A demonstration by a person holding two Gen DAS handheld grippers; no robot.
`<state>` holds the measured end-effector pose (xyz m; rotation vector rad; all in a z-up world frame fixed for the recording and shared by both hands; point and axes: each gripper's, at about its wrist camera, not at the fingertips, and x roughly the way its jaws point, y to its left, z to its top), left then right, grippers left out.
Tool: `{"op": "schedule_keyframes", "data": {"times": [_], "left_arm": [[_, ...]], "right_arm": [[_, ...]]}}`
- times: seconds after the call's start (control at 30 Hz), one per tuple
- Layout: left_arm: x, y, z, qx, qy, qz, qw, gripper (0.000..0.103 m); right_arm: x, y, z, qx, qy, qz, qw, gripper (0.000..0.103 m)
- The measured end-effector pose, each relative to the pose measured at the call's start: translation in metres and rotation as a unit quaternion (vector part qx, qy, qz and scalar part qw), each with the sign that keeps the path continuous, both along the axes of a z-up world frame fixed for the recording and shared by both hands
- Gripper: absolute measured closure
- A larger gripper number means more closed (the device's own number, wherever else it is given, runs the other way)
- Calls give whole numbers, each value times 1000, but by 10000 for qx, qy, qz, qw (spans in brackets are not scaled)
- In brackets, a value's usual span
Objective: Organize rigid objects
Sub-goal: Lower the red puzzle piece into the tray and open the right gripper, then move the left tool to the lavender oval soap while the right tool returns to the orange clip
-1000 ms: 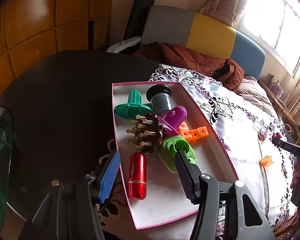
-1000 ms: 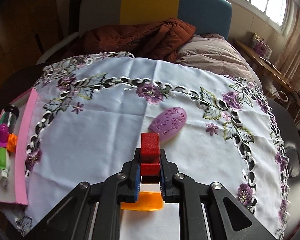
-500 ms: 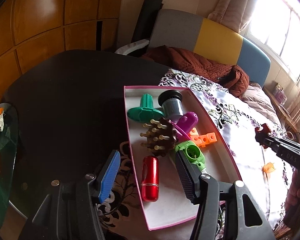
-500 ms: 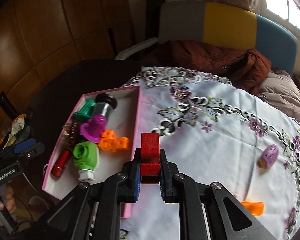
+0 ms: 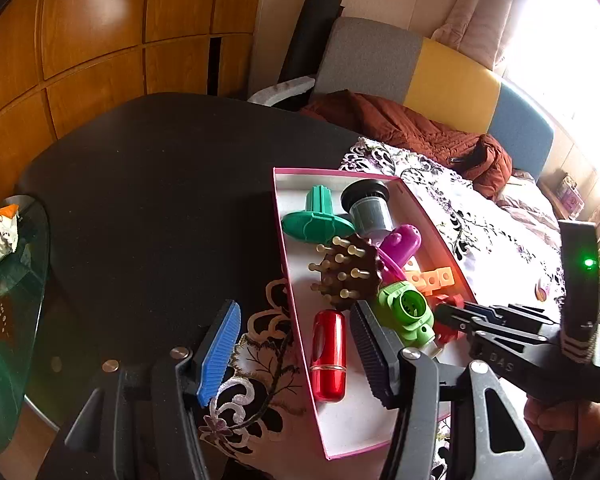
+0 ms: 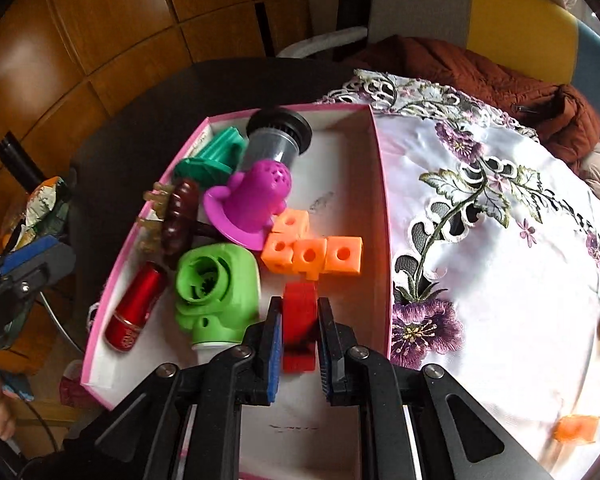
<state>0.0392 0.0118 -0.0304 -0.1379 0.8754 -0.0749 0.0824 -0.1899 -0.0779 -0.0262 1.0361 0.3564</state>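
In the left wrist view, the left gripper (image 5: 296, 344) stands at the bottom of the frame with its fingers wide apart and nothing between them. They straddle the near left wall of the pink box (image 5: 432, 220), probably to keep the box steady or only to wait. Inside the box lie a red cylinder (image 5: 328, 356), a brown spiked massager (image 5: 350, 276), a green stopper (image 5: 318, 218) and a green cap piece (image 5: 406, 312). At the lower right the right gripper (image 5: 446, 314) reaches in over the box's right wall, with a red piece at its tip.

In the right wrist view, the right gripper (image 6: 299, 334) has its fingers closed on the red block (image 6: 299, 326), which is held upright over the white floor of the box, in the centre of the frame, just below the orange cubes (image 6: 312, 254). I judge the block is about to be set down there, in the free space. A purple hat-shaped piece (image 6: 252, 208) lies above. At the lower right, an orange piece (image 6: 576, 428) waits on the flowered cloth (image 6: 500, 280).

The worktop (image 5: 148, 184) is dark and round; behind it are wooden wall panels and a sofa with a brown jacket.
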Motion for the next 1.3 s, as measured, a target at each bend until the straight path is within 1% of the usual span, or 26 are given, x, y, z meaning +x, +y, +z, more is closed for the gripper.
{"op": "schedule_keyframes", "data": {"times": [0.1, 0.23, 0.37, 0.43, 0.5, 0.63, 0.77, 0.8, 0.93, 1.0, 1.17, 1.3], "left_arm": [[0, -1, 0, 17, -1, -11, 10000, 45], [0, -4, 0, 55, -19, -24, 10000, 45], [-1, -5, 1, 69, -27, -38, 10000, 45], [-2, -6, 1, 81, -34, -45, 10000, 45], [-3, -6, 2, 83, -43, -62, 9999, 45], [-5, -9, 3, 106, -65, -108, 9999, 45], [-6, -12, 5, 144, -100, -159, 9997, 45], [-6, -14, 6, 163, -109, -177, 9997, 45], [-8, -19, 7, 210, -138, -259, 9993, 45], [-8, -22, 7, 234, -141, -308, 9992, 45], [-9, -30, 9, 312, -166, -422, 9985, 45], [-9, -40, 11, 389, -184, -540, 9976, 45]], "right_arm": [[-1, -3, -2, -35, -26, -51, 10000, 86], [-3, -8, 0, 53, -39, -99, 9999, 84], [-7, -11, 5, 198, -87, -104, 9997, 72], [-9, -10, 8, 229, -140, -77, 9996, 69], [-13, -10, 12, 232, -202, -66, 9995, 63], [-19, -14, 20, 250, -319, -75, 9992, 57], [-26, -27, 32, 279, -460, -164, 9984, 50], [-29, -32, 35, 278, -505, -210, 9981, 46], [-35, -61, 48, 240, -663, -486, 9963, 42], [-35, -79, 52, 199, -708, -669, 9950, 36], [-35, -127, 56, -55, -720, -1169, 9905, 33], [-35, -177, 54, -289, -670, -1631, 9839, 28]]}}
